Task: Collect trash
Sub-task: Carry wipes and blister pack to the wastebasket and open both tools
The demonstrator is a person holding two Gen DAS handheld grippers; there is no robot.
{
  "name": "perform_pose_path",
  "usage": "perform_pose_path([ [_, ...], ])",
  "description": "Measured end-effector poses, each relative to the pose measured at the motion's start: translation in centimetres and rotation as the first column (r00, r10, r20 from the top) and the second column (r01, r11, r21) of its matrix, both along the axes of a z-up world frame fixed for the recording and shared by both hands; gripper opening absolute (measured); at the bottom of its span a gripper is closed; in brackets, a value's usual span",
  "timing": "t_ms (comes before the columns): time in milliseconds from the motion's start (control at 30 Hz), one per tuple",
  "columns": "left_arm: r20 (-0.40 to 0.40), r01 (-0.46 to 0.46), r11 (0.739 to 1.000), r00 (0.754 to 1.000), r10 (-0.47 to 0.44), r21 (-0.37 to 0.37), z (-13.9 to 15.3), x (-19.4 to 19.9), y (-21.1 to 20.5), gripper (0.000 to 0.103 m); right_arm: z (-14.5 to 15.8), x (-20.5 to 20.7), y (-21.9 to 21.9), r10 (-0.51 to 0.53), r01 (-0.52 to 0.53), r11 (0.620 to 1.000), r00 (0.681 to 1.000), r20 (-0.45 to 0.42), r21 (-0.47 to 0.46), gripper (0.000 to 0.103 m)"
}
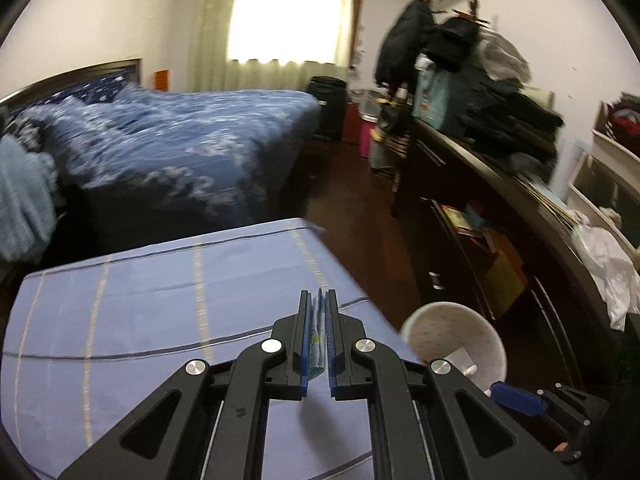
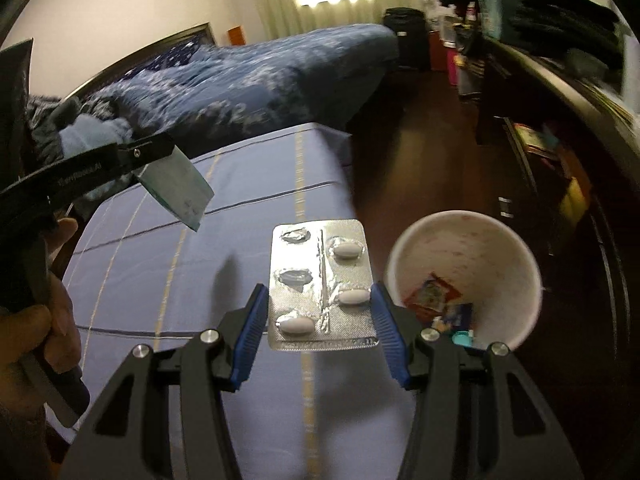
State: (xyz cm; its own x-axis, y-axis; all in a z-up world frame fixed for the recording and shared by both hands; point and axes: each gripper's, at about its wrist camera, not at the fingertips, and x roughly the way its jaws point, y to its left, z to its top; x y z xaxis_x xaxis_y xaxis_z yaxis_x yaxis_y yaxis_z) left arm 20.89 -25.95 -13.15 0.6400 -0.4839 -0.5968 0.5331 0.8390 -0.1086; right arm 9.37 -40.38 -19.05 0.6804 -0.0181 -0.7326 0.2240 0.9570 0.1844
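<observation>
The right gripper (image 2: pixel 320 308) holds a silver pill sheet (image 2: pixel 320 284) flat between its two blue pads (image 2: pixel 250 340), one pad on each side edge. The sheet has three white pills left in it and two popped, empty spots. It hangs above a blue striped cloth (image 2: pixel 200 280). Just to the right of this gripper is a white paper cup (image 2: pixel 464 236), tipped so we can look inside. At the bottom of the cup lie a red wrapper (image 2: pixel 430 294), a small blue wrapper (image 2: pixel 460 314) and a little teal bit (image 2: pixel 462 338). The inside wall of the cup has faint reddish spots. The left gripper (image 1: pixel 319 320) has its jaws pressed close together on a thin greenish-blue packet (image 1: pixel 318 332). From the right wrist camera that packet (image 2: pixel 176 188) sticks out of the gripper up on the left, above the cloth. From the left wrist camera the white cup (image 1: pixel 456 340) sits just to the right of the left gripper, low down beside the cloth, and something pale lies in it, but it is too blurry to tell what.
</observation>
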Motion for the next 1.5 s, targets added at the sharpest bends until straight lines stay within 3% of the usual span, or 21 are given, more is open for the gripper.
perform_pose_path([
  [367,0.009,0.165,0.986,0.986,-0.165,0.024,0.1,-1.5,-9.1,0.007,0.0,-3.3,-8.0,-0.176,0.176,0.984,0.984,0.023,0.003,0.053],
  [733,-0.018,0.273,0.961,0.962,-0.273,0.049,-1.4,-2.2,-16.2,0.007,-2.2,-5.1,-14.8,-0.316,0.316,0.948,0.949,-0.002,0.03,0.053],
  [1200,-0.116,0.345,0.935,0.935,-0.334,0.089,-5.6,-1.5,-21.6,0.008,-6.2,-2.7,-18.1,-0.317,0.321,0.945,0.946,-0.07,0.056,0.053],
  [1300,-0.117,0.341,0.936,0.937,-0.33,0.088,-5.9,-1.1,-21.9,0.02,-7.0,-2.2,-18.2,-0.308,0.313,0.948,0.948,-0.081,0.057,0.055],
  [1367,-0.118,0.33,0.941,0.94,-0.32,0.076,-5.8,-0.7,-21.8,0.038,-7.3,-1.9,-18.3,-0.306,0.311,0.948,0.949,-0.082,0.063,0.061],
  [1433,-0.107,0.318,0.946,0.945,-0.31,0.06,-5.5,-0.5,-21.6,0.071,-7.5,-1.8,-18.5,-0.309,0.314,0.947,0.948,-0.079,0.068,0.066],
  [1500,-0.085,0.303,0.952,0.951,-0.299,0.038,-5.0,-0.4,-21.2,0.079,-7.5,-1.8,-18.6,-0.309,0.313,0.947,0.949,-0.07,0.07,0.068],
])
